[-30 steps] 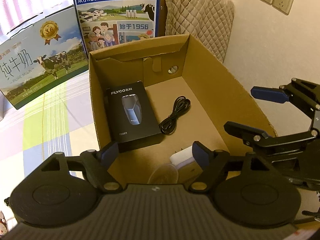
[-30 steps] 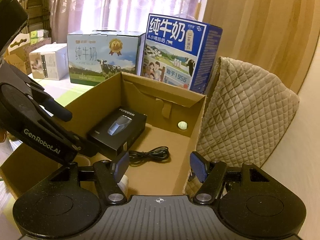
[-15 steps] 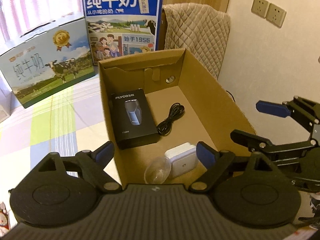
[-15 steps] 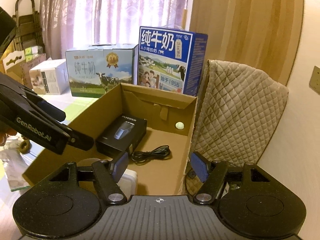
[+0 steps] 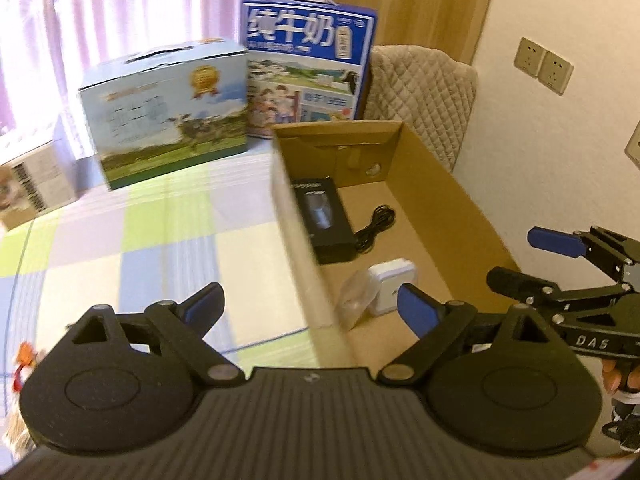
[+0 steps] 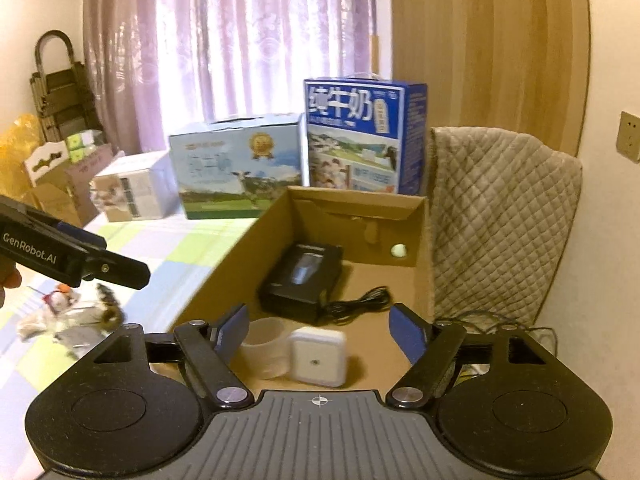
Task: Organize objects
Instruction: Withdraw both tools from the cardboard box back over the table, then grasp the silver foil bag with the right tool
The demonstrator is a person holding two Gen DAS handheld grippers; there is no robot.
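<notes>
An open cardboard box (image 5: 452, 200) (image 6: 224, 276) stands on the checked cloth. Inside lie a black shaver box (image 5: 324, 216) (image 6: 302, 276), a coiled black cable (image 5: 376, 226) (image 6: 360, 300), a white square charger (image 5: 392, 286) (image 6: 318, 358) and a clear plastic cup on its side (image 5: 356, 298) (image 6: 266, 346). My left gripper (image 5: 310, 306) is open and holds nothing, straddling the box's near left wall. My right gripper (image 6: 320, 330) is open above the box's near end, over the cup and charger, and shows at the right of the left wrist view (image 5: 532, 256).
Two milk cartons (image 5: 172, 114) (image 5: 308, 80) stand behind the box, a white carton (image 6: 132, 188) farther left. A quilted chair back (image 6: 500, 216) rises at the right by the wall with sockets (image 5: 544, 64). Small loose items (image 6: 68, 312) lie on the cloth at the left.
Both grippers have pulled back and up from the box. My left gripper has swung left, so more of the checked cloth shows. Both stay open and the box's contents have not moved.
</notes>
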